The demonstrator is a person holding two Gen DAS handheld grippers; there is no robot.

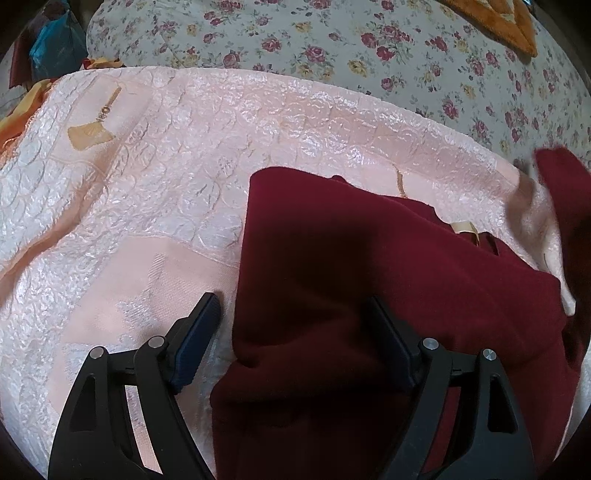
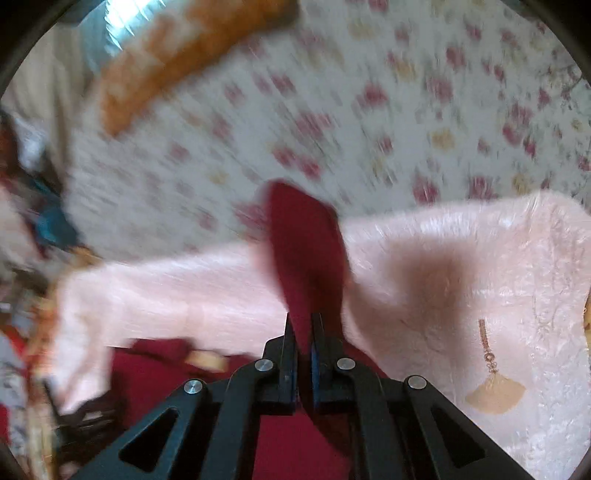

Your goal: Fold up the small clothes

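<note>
Garment (image 1: 369,295), maroon, lies rumpled on the pink cloth (image 1: 184,166) over the bed; folding looks barely begun to me. My right gripper (image 2: 303,354) pinches one raised flap; left gripper (image 1: 291,325) hovers, jaws spread.

a home, most likely a bedroom: the work surface is a bed spread with a rose-printed floral sheet (image 1: 369,48), and over it lies a shiny pink quilted cover (image 1: 166,155) embroidered with tan fan motifs. an orange plush cushion (image 1: 506,22) sits at the far corner, and bundled fabrics and a blue bag (image 1: 55,44) crowd the side.
</note>
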